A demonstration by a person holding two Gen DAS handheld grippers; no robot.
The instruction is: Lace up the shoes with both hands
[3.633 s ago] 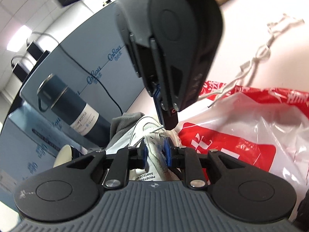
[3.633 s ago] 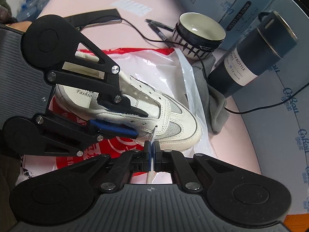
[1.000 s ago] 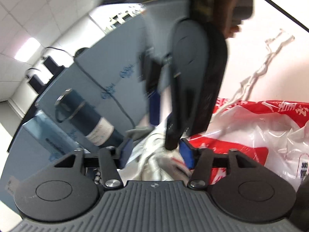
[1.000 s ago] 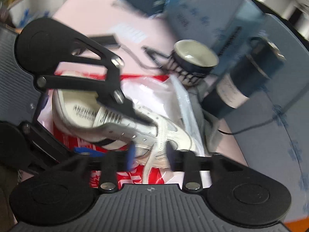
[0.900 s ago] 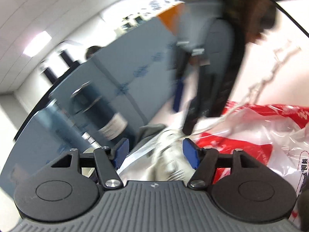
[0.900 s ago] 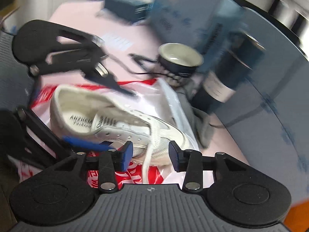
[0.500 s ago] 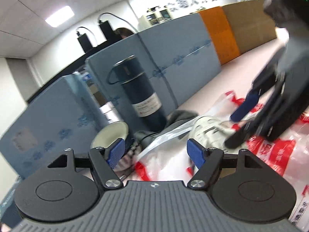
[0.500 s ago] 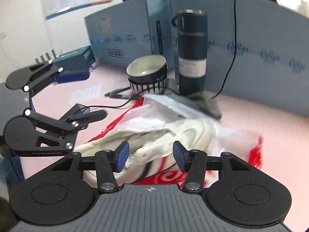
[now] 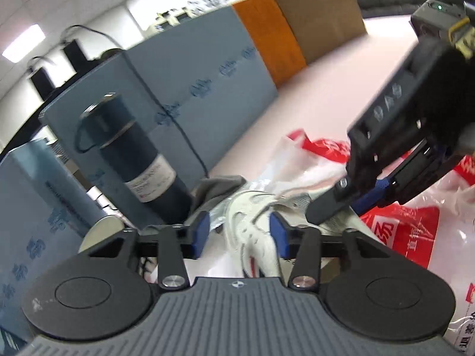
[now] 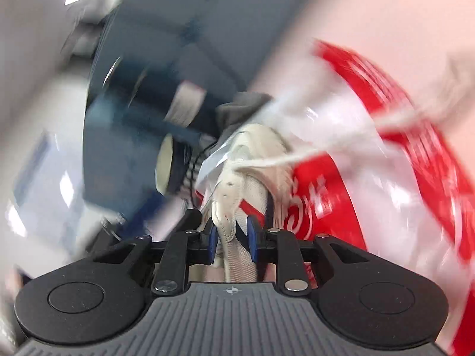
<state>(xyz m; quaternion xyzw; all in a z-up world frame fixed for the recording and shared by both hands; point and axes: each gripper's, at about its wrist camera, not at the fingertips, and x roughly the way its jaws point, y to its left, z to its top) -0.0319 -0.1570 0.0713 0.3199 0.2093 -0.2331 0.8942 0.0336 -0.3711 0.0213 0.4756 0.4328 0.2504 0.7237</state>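
Observation:
A white sneaker (image 9: 255, 219) lies on a red and white plastic bag (image 9: 409, 225) on the pink table. My left gripper (image 9: 239, 234) is open, its blue pads on either side of the shoe's toe end. My right gripper (image 10: 230, 240) is open around the shoe's upper (image 10: 228, 231), close over it; it also shows in the left wrist view (image 9: 341, 198), coming in from the right. A white lace (image 10: 326, 151) runs from the shoe toward the right across the bag. The right wrist view is blurred.
A dark blue flask (image 9: 133, 160) stands behind the shoe against blue partition boxes (image 9: 202, 89). A cup (image 10: 166, 163) sits left of the shoe. A grey cloth (image 9: 216, 187) lies between flask and shoe. Pink table (image 9: 326, 89) stretches to the right.
Both grippers let go of the lace, opened and swung away, then came back. The left now straddles the toe and the right has dropped low over the shoe's upper.

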